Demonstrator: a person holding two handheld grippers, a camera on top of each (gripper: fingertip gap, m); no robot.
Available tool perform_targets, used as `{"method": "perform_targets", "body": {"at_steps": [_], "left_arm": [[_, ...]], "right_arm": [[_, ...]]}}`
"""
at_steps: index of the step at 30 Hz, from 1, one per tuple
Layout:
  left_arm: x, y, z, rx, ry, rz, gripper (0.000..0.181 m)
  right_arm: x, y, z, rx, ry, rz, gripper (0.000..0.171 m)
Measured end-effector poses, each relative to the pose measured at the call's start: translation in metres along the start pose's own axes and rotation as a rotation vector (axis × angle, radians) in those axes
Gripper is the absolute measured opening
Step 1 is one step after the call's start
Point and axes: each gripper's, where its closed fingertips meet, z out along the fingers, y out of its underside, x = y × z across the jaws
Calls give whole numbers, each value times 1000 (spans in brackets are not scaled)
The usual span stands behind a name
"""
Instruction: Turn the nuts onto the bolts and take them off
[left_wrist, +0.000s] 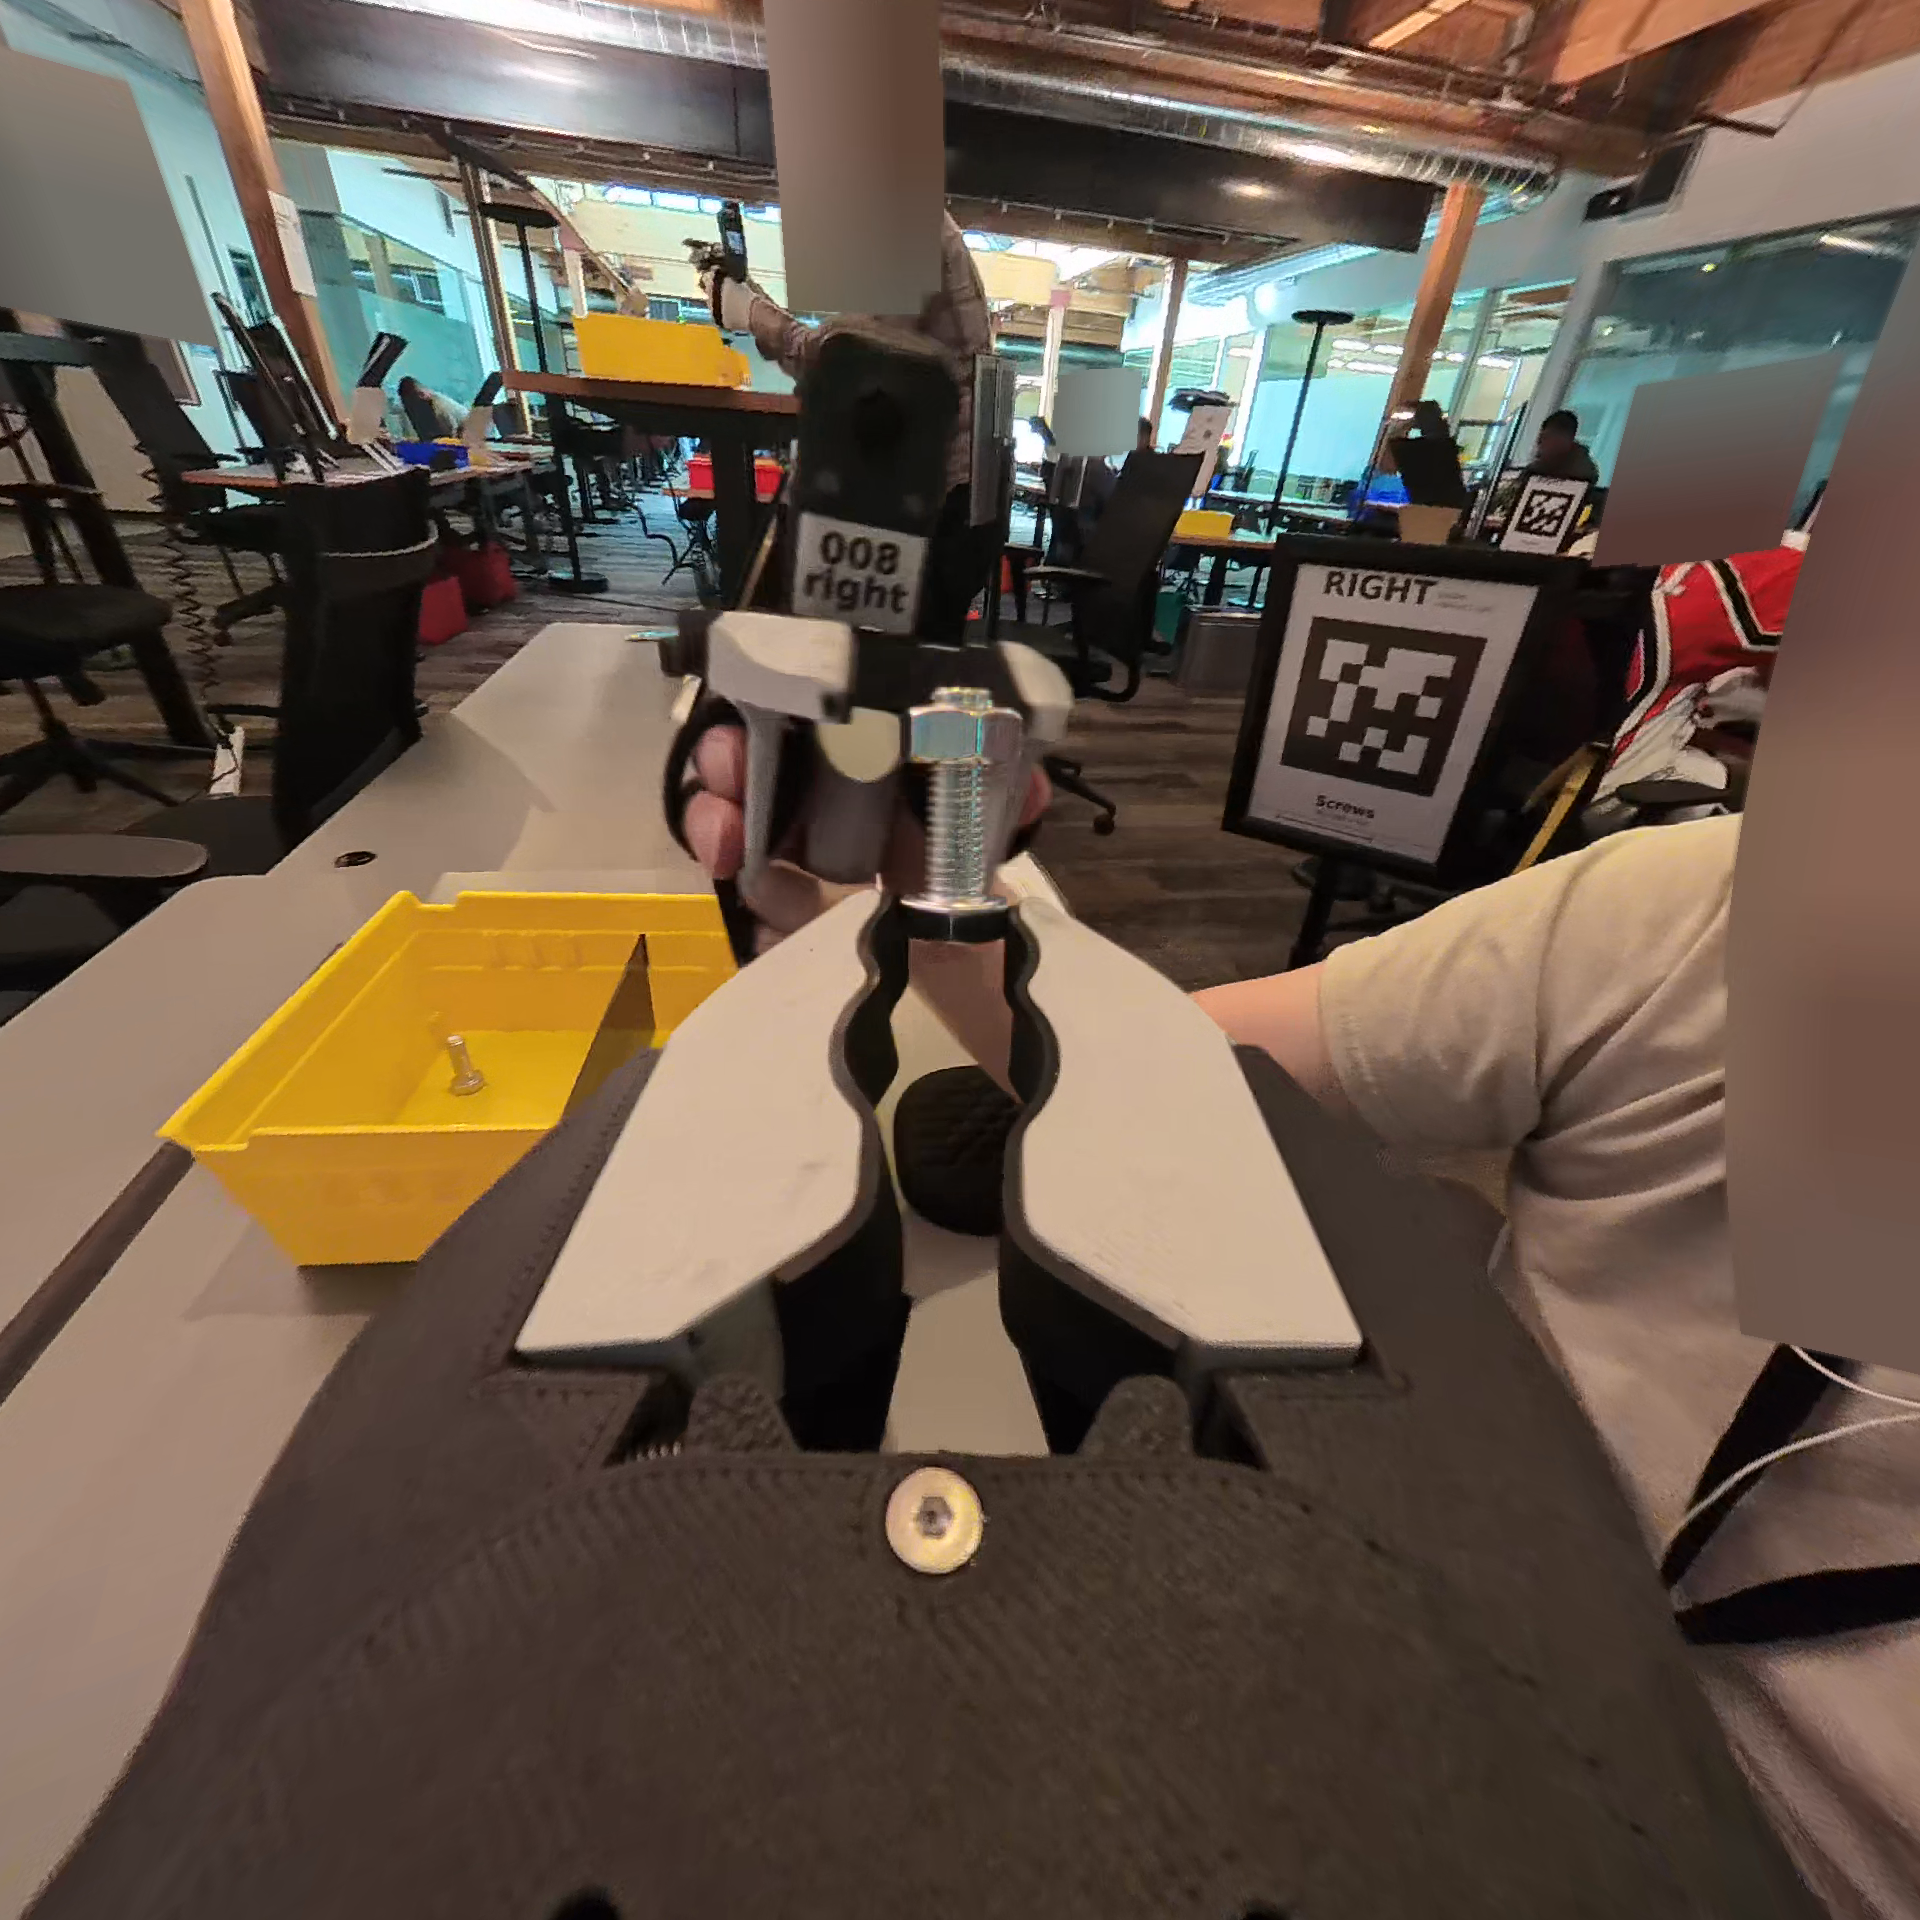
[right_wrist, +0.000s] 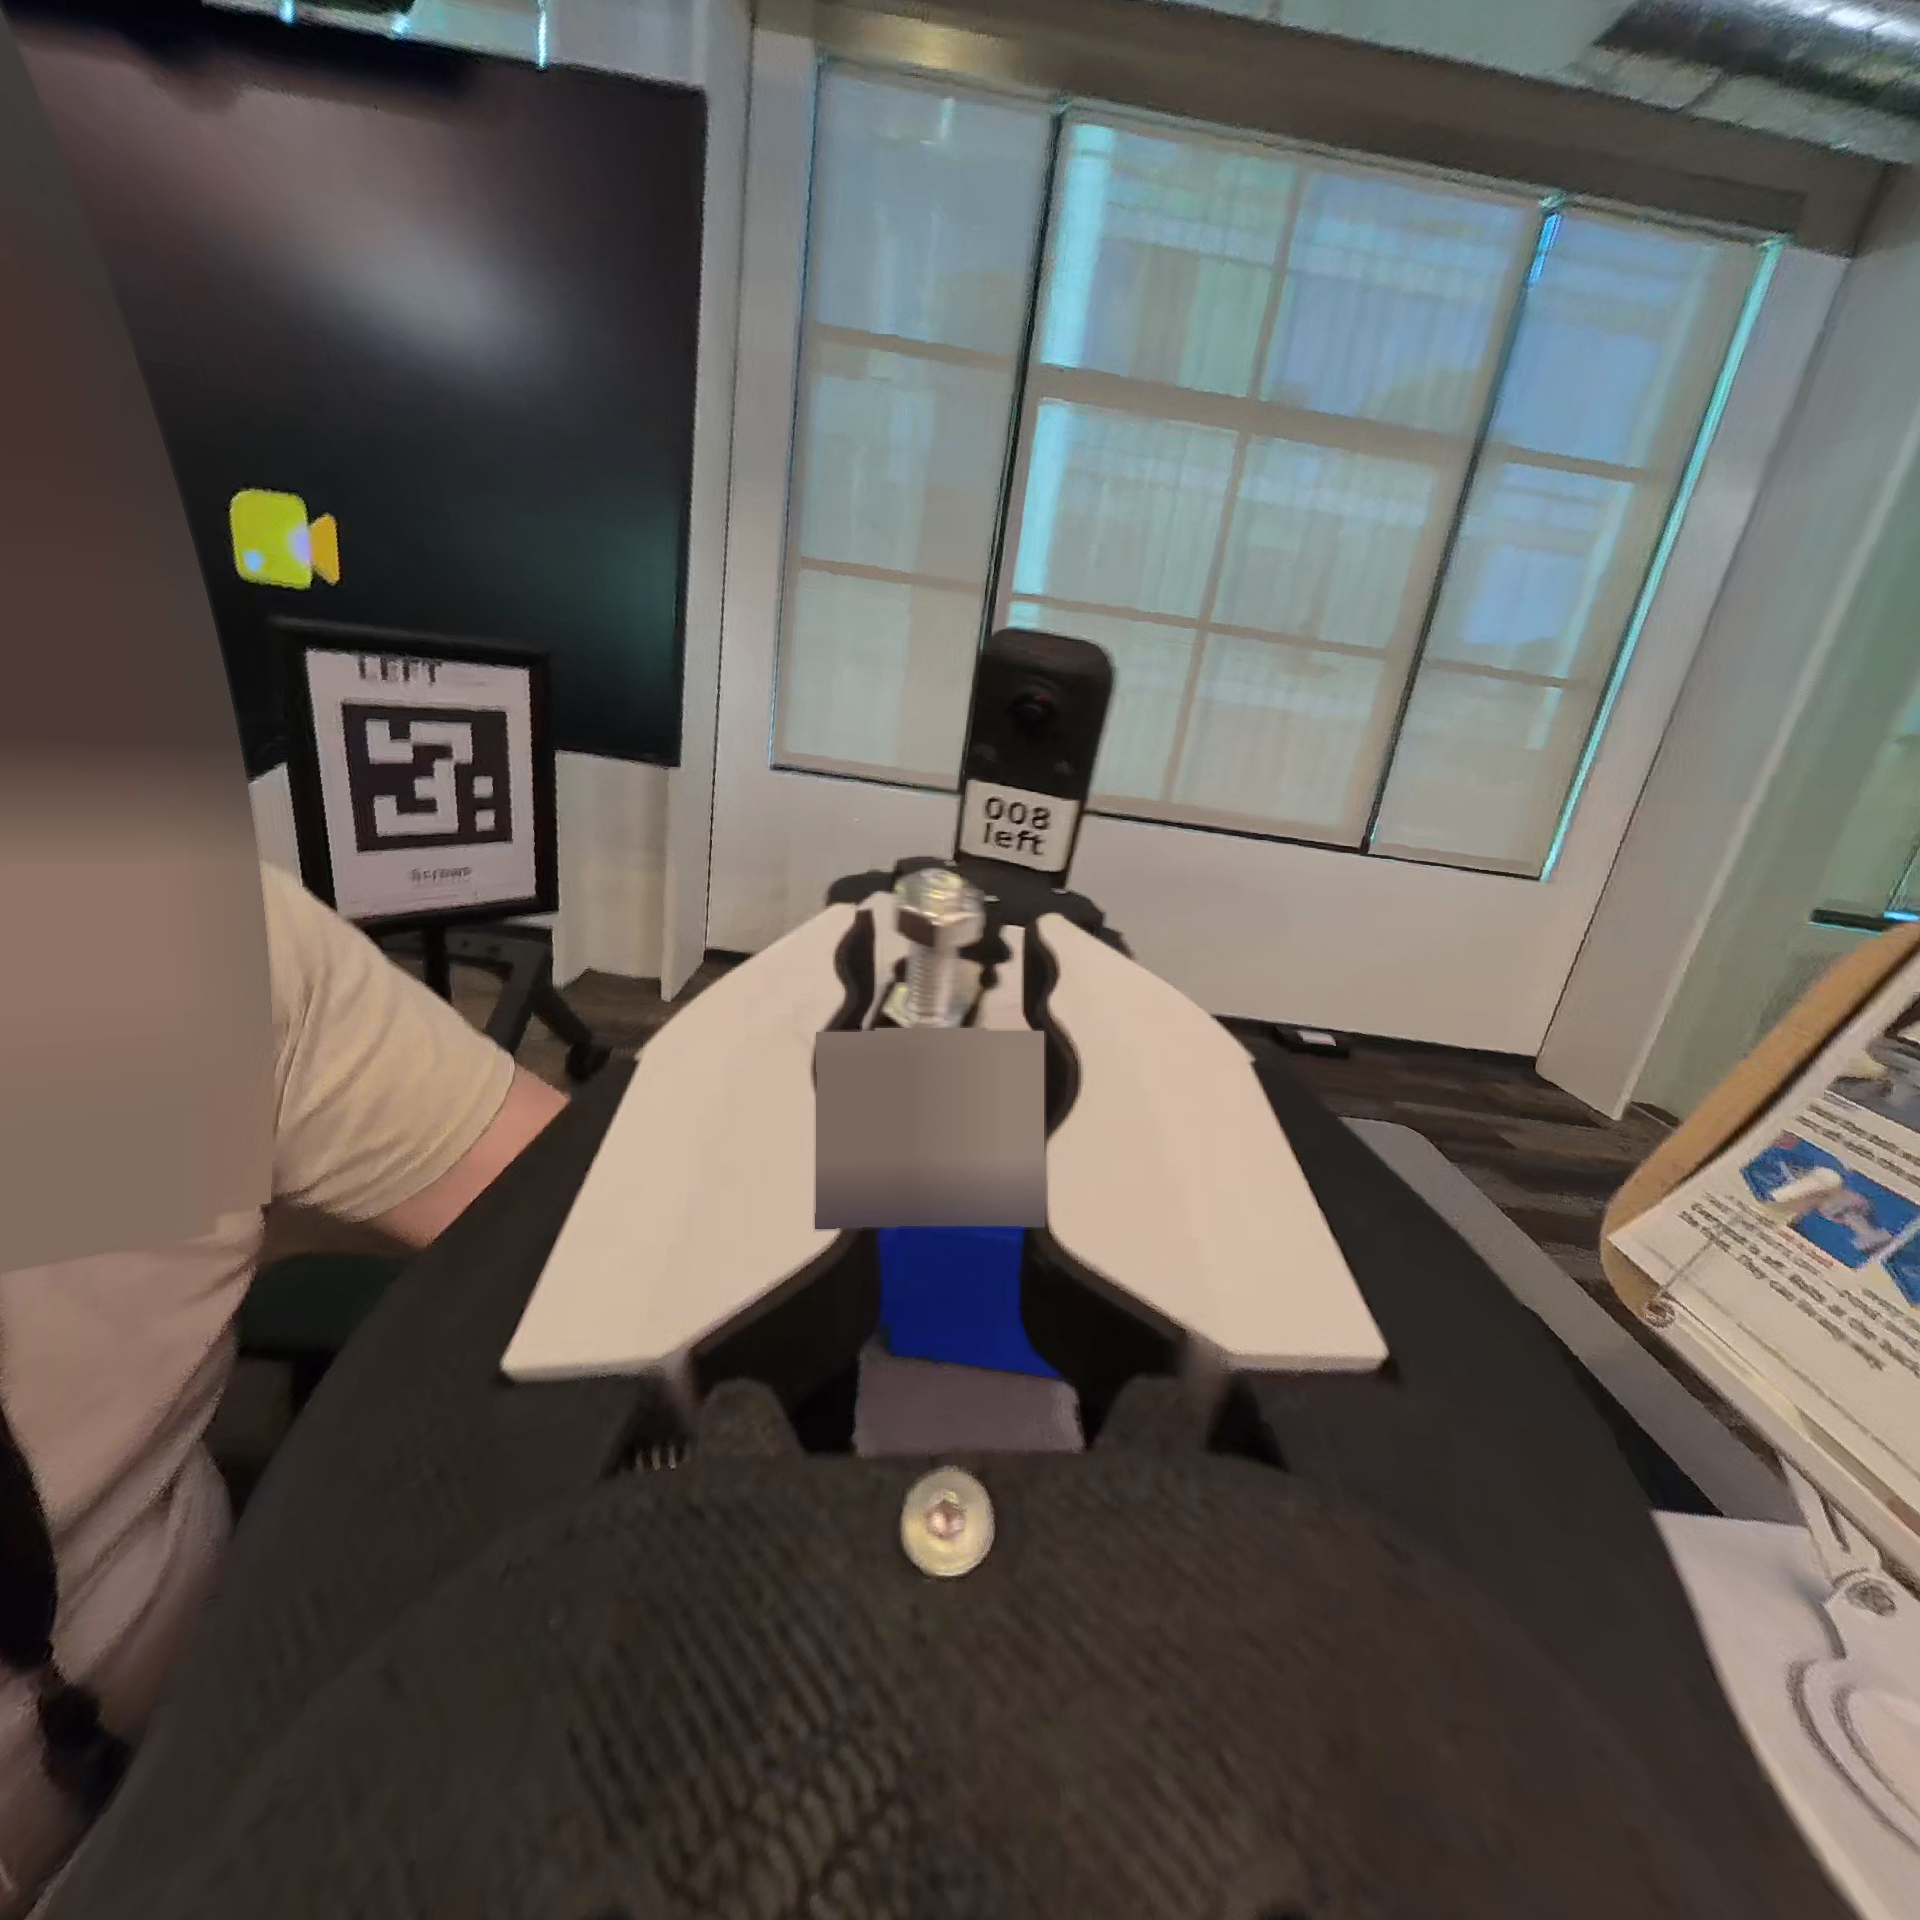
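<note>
My left gripper (left_wrist: 951, 925) pinches the bolt (left_wrist: 951, 831) by its head, shank upright. My right gripper (right_wrist: 940, 935) clamps the nut (left_wrist: 954, 732) near the shank's tip. I'd keep both coaxial and turn gently. Beyond, a spare bolt (left_wrist: 462, 1065) lies in the yellow bin (left_wrist: 343, 1174).

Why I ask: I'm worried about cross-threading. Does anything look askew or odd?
Nothing stands out. The nut sits square near the tip of the upright bolt, whose head the left gripper clamps in its jaws. A spare bolt stands in the yellow bin.
</note>
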Motion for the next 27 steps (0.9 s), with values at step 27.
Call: {"method": "perform_targets", "body": {"at_steps": [27], "left_arm": [[-3,23,11,-179,-84,43,17]], "right_arm": [[-4,-2,1,-16,-1,-3,22]]}}
